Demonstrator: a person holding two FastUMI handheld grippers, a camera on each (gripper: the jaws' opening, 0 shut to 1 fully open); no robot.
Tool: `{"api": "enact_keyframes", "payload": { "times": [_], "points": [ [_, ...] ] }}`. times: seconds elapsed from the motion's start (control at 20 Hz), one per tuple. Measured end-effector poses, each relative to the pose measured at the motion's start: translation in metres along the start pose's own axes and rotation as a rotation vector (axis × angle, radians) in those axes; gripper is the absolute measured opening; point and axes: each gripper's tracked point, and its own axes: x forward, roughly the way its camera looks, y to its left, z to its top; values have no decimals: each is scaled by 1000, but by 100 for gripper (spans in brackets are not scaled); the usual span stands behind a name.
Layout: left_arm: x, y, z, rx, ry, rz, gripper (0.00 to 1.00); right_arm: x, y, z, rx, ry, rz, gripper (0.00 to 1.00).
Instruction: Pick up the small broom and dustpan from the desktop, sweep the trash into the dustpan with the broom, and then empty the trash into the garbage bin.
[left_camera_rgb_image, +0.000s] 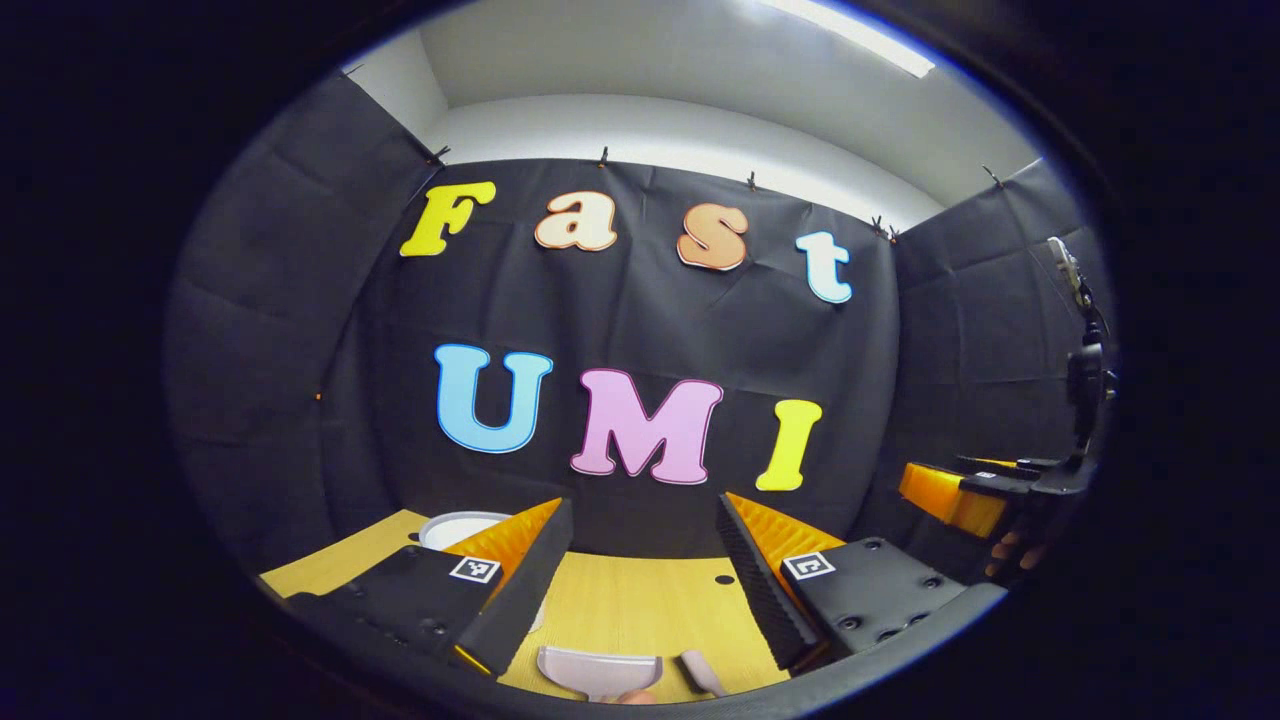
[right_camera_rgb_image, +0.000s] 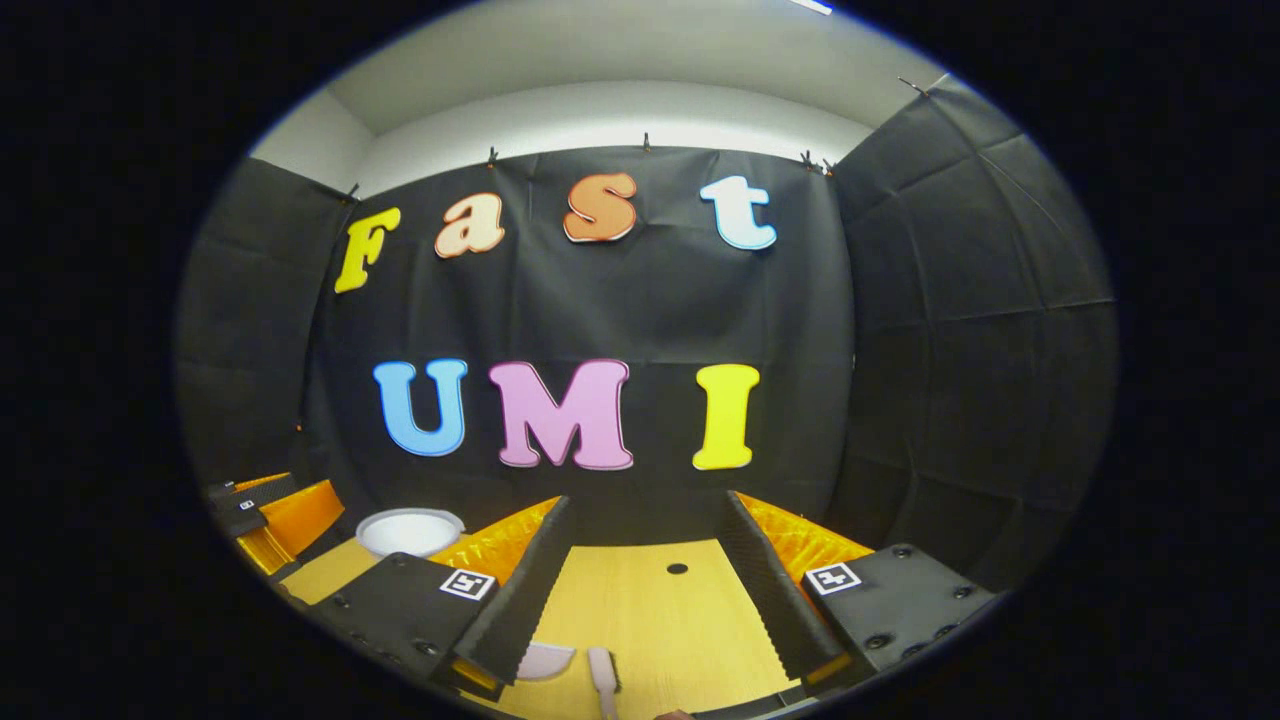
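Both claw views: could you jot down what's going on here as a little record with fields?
left claw: open, above the desk, holding nothing
right claw: open, holding nothing
dustpan: lying on the wooden desk, untouched
broom: on the desk beside the dustpan, untouched
white bin: far left of the desk
stage: nothing picked up yet

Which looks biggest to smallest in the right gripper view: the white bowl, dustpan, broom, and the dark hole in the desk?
1. Bowl
2. Dustpan, partly hidden by a gripper finger, so unsure against the broom
3. Broom, cut off at the view's edge
4. Hole
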Motion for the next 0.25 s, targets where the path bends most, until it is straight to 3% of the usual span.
{"api": "enact_keyframes", "payload": {
  "times": [0.05,0.25],
  "points": [
    [-1,1,2,5,-14,22,85,1,0,6,-11,-20,17,89],
    [-6,4,4,7,-18,85,85,11,2,26,-80,-85,76,91]
  ]
}}
